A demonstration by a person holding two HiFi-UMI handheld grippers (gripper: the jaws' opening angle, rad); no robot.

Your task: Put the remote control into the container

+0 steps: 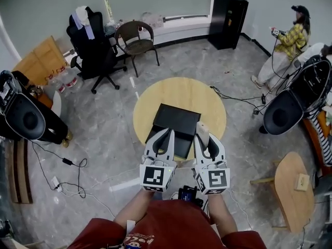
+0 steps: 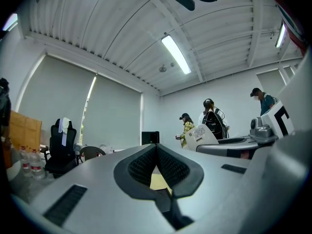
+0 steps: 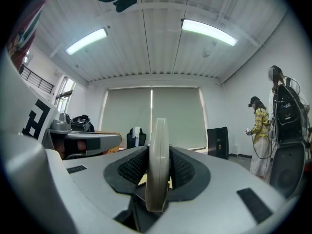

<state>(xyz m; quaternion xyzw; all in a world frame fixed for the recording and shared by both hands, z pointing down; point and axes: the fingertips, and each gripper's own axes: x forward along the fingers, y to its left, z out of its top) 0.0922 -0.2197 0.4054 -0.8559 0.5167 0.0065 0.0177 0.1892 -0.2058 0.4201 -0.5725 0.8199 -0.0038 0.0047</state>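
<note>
A black rectangular container [image 1: 175, 122] lies on the round yellow table [image 1: 179, 90]. My right gripper [image 1: 206, 139] is shut on the off-white remote control [image 1: 202, 132], held edge-up just off the container's near right corner. In the right gripper view the remote [image 3: 158, 160] stands as a thin upright slab between the ribbed pads, rising well above the right gripper [image 3: 158, 172]. My left gripper [image 1: 166, 135] hovers over the container's near left edge. Seen in the left gripper view, the left gripper [image 2: 157, 149] is shut with nothing between its pads.
Beyond the table stand a black office chair [image 1: 96, 48], a brown chair [image 1: 136, 38] and a black cabinet [image 1: 228, 19]. A person in a yellow shirt [image 1: 288, 40] stands at the back right. A small wooden table [image 1: 293, 191] sits at the right, and cables [image 1: 78, 173] trail on the floor.
</note>
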